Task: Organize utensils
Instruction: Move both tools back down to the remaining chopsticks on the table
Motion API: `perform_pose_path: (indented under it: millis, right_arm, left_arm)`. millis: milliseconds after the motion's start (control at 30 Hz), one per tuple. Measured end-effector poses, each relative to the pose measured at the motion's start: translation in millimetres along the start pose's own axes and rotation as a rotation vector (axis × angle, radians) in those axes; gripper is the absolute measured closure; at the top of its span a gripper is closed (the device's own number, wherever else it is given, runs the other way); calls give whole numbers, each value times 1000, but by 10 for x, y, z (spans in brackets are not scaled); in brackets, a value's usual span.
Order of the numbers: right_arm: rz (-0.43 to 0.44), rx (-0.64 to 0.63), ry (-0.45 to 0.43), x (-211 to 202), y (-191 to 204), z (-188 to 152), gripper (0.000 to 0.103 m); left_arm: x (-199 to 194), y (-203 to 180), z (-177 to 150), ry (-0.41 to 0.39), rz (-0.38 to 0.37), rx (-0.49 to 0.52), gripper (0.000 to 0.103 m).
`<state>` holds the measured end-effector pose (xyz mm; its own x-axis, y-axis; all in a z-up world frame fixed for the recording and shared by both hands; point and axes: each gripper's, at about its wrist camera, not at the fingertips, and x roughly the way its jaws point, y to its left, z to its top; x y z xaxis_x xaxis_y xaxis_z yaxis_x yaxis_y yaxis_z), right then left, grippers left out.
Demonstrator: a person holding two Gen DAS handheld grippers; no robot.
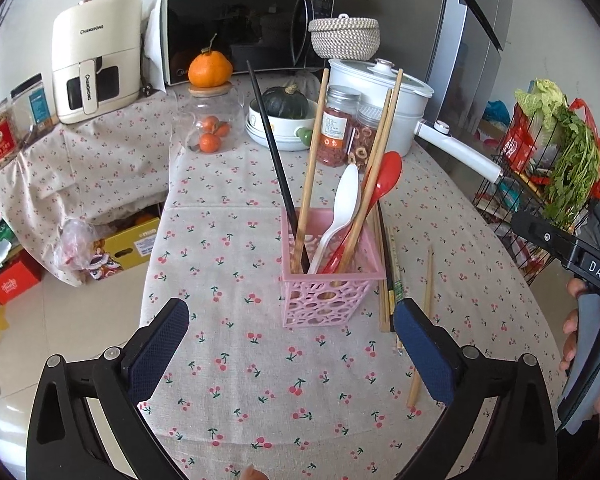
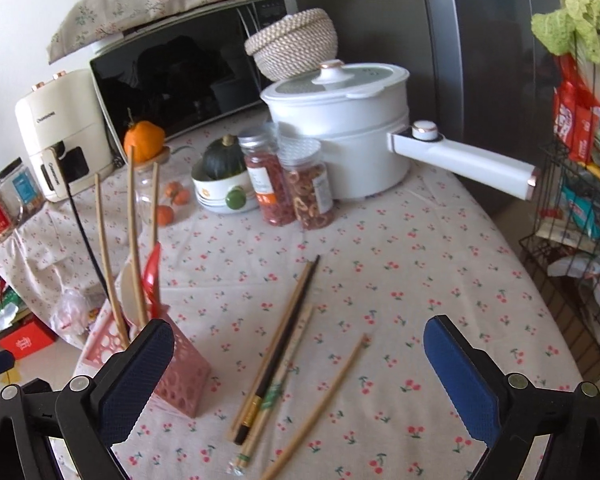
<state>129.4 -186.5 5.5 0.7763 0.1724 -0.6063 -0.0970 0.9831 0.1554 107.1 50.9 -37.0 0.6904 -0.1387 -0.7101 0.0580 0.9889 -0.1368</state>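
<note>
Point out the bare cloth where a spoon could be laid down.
Free: the cloth left of the pink holder, and the stretch between the loose chopsticks and the table's right edge, below the white pot. Crowded: the back, around the jars and bowl.

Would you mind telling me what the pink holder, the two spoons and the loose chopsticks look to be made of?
Pink holder: likely moulded plastic, matte, with punched round holes.
Red spoon and white spoon: glossy, probably plastic or melamine.
Loose chopsticks: pale ones look like bamboo or wood, dull and grainy; the black one seems lacquered or plastic.
</note>
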Motion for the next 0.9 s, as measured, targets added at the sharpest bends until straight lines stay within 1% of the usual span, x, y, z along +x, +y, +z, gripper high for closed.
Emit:
perform_pose_path:
  millis: [233,367,533,700,800,867,900]
  right_arm:
    - [-44,-6,126,229,-155,-169,1]
    - [-77,-9,227,517,-197,-291,1]
    - [-119,-31,336,901,-195,-459,1]
    - [-163,-35,421,1206,-212,-573,1]
    - [-202,-25,494,1360,-254,-632,1]
    - [-233,-48,495,1398,-237,-656,0]
    - [-230,-37,483,1390,-250,-664,0]
  left_arm:
    - [139,-73,-138,45,-7,-10,0]
    - [236,-134,-218,59,4,4,0]
    - [294,-232,-302,43,3,31,0]
    - [371,-311,-343,80,-8,60,0]
    - [413,-336,-361,110,-5,81,0]
    - [418,-354,-359,118,6,96,0]
    - [417,-363,-353,122,10,102,0]
